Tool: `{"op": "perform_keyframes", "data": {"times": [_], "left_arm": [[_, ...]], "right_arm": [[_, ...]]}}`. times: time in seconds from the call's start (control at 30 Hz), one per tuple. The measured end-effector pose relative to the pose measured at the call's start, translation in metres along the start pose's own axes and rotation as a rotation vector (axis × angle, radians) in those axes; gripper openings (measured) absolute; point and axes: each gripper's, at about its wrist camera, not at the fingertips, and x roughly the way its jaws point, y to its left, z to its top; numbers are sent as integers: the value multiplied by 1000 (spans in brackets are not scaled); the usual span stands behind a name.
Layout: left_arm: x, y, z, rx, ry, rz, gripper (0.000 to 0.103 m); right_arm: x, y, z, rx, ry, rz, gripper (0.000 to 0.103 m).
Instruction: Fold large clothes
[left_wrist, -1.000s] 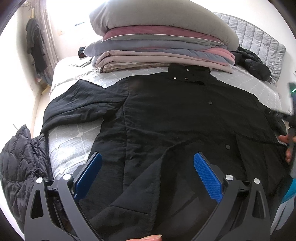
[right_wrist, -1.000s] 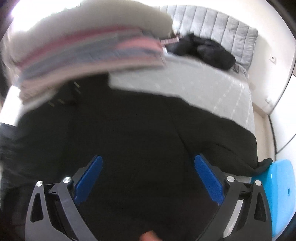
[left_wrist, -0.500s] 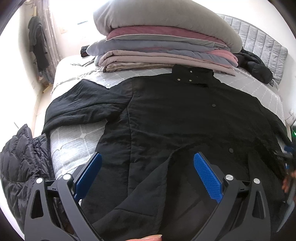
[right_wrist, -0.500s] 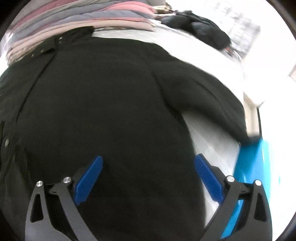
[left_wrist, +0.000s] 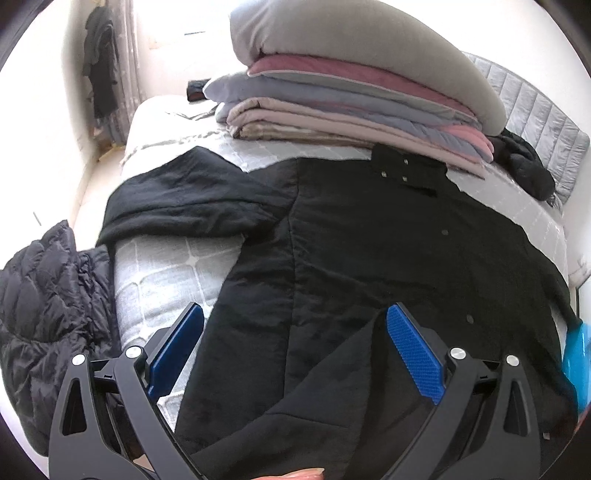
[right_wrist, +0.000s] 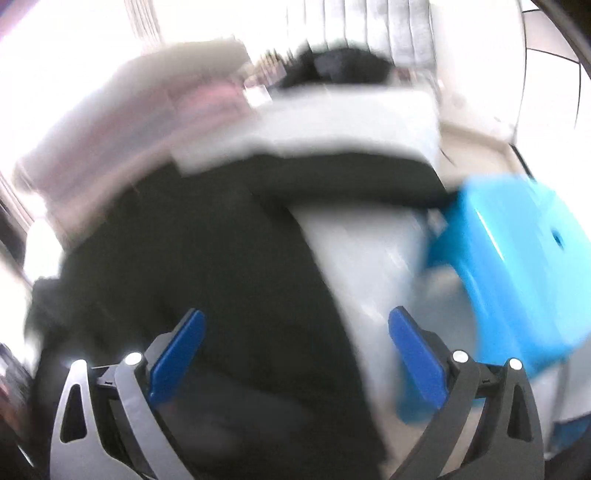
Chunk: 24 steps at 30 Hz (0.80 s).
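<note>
Your black coat (left_wrist: 369, 266) lies spread out flat on the bed (left_wrist: 166, 280), front side up. Its collar (left_wrist: 408, 171) points to the far end, right by a stack of folded blankets (left_wrist: 354, 110). A big grey pillow (left_wrist: 362, 51) sits on top of that stack. 1 sleeve (left_wrist: 184, 206) stretches out to the left across the grey sheet. A corner of the coat front (left_wrist: 325, 373) near you is flipped open.

Your left gripper (left_wrist: 295, 354) hangs just above the near edge of the coat. Its 2 blue pads (left_wrist: 415, 354) are wide apart and hold nothing. A puffy dark jacket (left_wrist: 48, 302) hangs off the left side of the bed. More dark clothes (left_wrist: 524, 170) lie in a heap by the grey headboard (left_wrist: 539, 118).

The right camera view is very blurry. Your right gripper (right_wrist: 295, 354) is over the right side of the coat (right_wrist: 207, 266), where the other sleeve (right_wrist: 351, 181) runs out to the right. Its jaws are wide apart too, with nothing between them. A bright blue stool (right_wrist: 517, 266) stands just beside the bed (right_wrist: 369, 266) on that side. You can see a bit of your finger (left_wrist: 299, 474) at the bottom of the left view.
</note>
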Motion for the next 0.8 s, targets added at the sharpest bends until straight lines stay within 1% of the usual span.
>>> {"op": "perform_keyframes", "data": {"times": [0.03, 0.07, 0.1, 0.13, 0.17, 0.2, 0.23, 0.27, 0.3, 0.33, 0.37, 0.43, 0.5, 0.53, 0.57, 0.6, 0.63, 0.67, 0.7, 0.73, 0.77, 0.8], "left_arm": [[1, -1, 1, 4, -1, 3, 96], [2, -2, 1, 10, 3, 3, 96], [4, -3, 1, 16, 7, 2, 96], [6, -4, 2, 27, 13, 3, 96], [7, -4, 2, 36, 13, 6, 96], [6, -4, 2, 40, 13, 8, 96], [6, -1, 3, 42, 11, 11, 96], [4, 3, 4, 38, 9, 11, 96], [3, 6, 4, 32, 8, 10, 96], [1, 12, 5, 22, 6, 8, 96], [-1, 18, 6, 11, 3, 7, 96], [-4, 28, 6, -2, -3, 7, 96], [-7, 37, 6, -23, -4, -5, 96], [-8, 42, 6, -45, 2, -28, 96], [-11, 47, 4, -78, 6, -78, 96], [-12, 49, 3, -103, 13, -130, 96], [-13, 48, 2, -115, 20, -174, 96], [-13, 44, -1, -110, 28, -210, 96], [-13, 40, -2, -99, 34, -227, 96], [-13, 29, -6, -64, 46, -264, 96], [-13, 18, -10, -32, 58, -318, 96], [-13, 4, -15, 6, 81, -389, 96]], "right_arm": [[0, 12, 10, 8, -33, 32, 96], [10, 28, 25, 5, -38, 78, 96], [28, 42, 34, -7, -6, 93, 96], [50, 53, 38, -33, 40, 82, 96], [82, 65, 37, -86, 112, 47, 96], [107, 69, 31, -117, 185, 20, 96], [130, 70, 22, -128, 275, 13, 96], [150, 66, 5, -101, 380, 41, 96], [152, 61, -5, -76, 409, 75, 96], [140, 58, -15, -71, 386, 118, 96], [127, 54, -22, -66, 381, 155, 96], [105, 49, -33, -40, 406, 199, 96], [73, 49, -41, -97, 365, 188, 96], [57, 46, -38, -93, 336, 206, 96], [48, 42, -31, -64, 310, 228, 96], [38, 37, -22, -21, 256, 252, 96], [26, 32, -9, 16, 185, 245, 96], [26, 27, 4, 27, 154, 218, 96], [28, 28, 14, 21, 138, 154, 96], [34, 31, 21, -21, 138, 40, 96], [48, 40, 29, -132, 144, -128, 96], [64, 49, 30, -243, 171, -261, 96]]}}
